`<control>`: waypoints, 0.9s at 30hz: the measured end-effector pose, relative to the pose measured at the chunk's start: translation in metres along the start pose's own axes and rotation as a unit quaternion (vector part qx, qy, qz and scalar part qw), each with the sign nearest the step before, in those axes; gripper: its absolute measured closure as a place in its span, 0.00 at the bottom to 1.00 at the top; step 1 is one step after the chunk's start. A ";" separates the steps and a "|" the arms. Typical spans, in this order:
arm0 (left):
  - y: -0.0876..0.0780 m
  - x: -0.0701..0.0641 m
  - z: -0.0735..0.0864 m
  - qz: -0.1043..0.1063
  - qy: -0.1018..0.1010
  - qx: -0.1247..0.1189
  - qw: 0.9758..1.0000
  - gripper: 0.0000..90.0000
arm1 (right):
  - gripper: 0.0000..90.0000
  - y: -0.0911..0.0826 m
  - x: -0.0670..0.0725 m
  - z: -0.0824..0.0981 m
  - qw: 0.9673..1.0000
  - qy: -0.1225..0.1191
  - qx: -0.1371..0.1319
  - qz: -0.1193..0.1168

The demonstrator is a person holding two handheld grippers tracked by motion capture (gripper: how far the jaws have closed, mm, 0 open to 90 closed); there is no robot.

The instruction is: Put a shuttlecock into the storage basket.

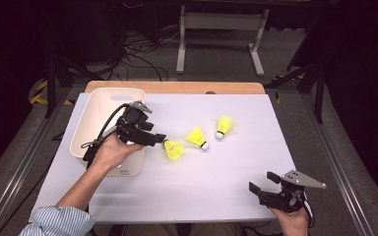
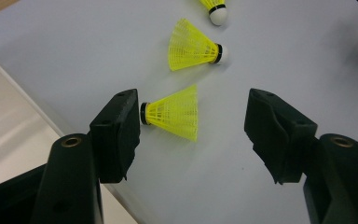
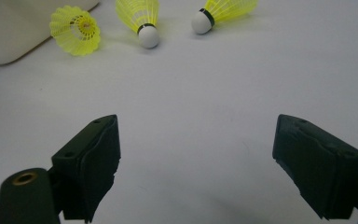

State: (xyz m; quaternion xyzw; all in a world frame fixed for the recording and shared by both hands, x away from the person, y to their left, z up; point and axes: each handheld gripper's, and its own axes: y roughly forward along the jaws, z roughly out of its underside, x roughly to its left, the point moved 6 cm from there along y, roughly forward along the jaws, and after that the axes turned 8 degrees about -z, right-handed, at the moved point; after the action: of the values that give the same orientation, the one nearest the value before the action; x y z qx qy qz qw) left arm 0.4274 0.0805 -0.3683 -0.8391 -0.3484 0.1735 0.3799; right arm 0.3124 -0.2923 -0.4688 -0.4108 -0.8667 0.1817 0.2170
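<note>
Three yellow shuttlecocks lie right of the white bin (image 1: 98, 105), and the left gripper (image 2: 193, 123), jaws apart, straddles the nearest shuttlecock (image 2: 175, 112), so closing on it looks next, while the right gripper (image 3: 196, 163) idles open.

Your bench (image 1: 187, 191) has a white top with a wooden far edge; on it lie three yellow shuttlecocks (image 1: 174, 149) (image 1: 197, 137) (image 1: 224, 126) and a white bin (image 1: 93, 115) at your left.

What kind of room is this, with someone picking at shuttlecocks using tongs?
Probably a lab or workshop set up for recording. A white-topped table stands on a bare floor, loose cables trail behind it, and the person holds a camera-bearing left gripper over yellow shuttlecocks.
</note>
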 end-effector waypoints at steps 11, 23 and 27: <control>0.008 -0.001 0.000 0.007 -0.009 0.027 1.000 0.41 | 0.29 0.025 0.018 -0.030 0.999 -0.020 0.017 -0.035; 0.015 -0.005 0.001 0.016 -0.008 0.040 0.999 0.41 | 0.40 0.067 0.035 -0.051 0.995 -0.037 0.057 -0.076; 0.015 -0.004 0.002 0.015 -0.007 0.044 0.999 0.41 | 0.45 0.079 0.039 -0.057 0.993 -0.044 0.070 -0.085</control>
State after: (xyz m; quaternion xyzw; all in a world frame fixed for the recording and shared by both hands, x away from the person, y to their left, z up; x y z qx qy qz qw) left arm 0.4306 0.0714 -0.3810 -0.8256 -0.3307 0.1999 0.4112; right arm 0.3700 -0.2063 -0.4512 -0.3113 -0.8923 0.2407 0.2210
